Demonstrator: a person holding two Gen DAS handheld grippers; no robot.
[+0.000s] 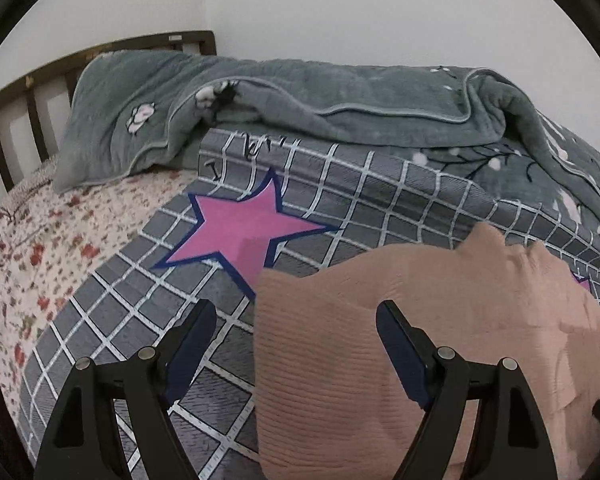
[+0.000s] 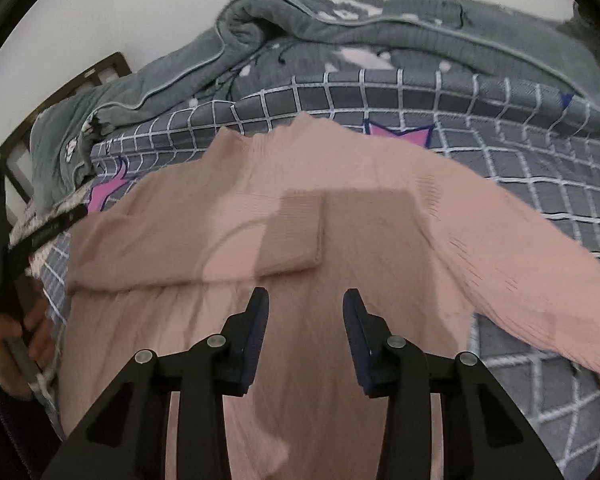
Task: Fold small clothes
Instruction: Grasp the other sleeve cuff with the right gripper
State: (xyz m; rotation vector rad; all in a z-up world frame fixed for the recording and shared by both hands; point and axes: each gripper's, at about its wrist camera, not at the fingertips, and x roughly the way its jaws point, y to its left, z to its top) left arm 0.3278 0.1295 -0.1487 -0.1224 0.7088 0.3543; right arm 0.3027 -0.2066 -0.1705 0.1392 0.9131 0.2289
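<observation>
A pink ribbed knit sweater [image 2: 340, 208] lies spread on the grey checked bed cover [image 2: 500, 160]. Its left sleeve is folded across the chest [image 2: 292, 236]; its right sleeve [image 2: 540, 276] stretches out to the right. My right gripper [image 2: 305, 308] is open and empty, hovering over the sweater's middle. My left gripper [image 1: 296, 320] is open and empty, over the sweater's left edge [image 1: 340, 340] where it meets the cover. In the right wrist view the left gripper's body and the hand holding it show at the far left [image 2: 4, 264].
A grey-green quilt [image 1: 320, 96] is heaped along the far side of the bed by the white wall. A matching pillow [image 1: 112, 128] leans on the dark wooden headboard [image 1: 28, 92]. A floral sheet [image 1: 60, 240] lies at the left. A pink star [image 1: 240, 232] marks the cover.
</observation>
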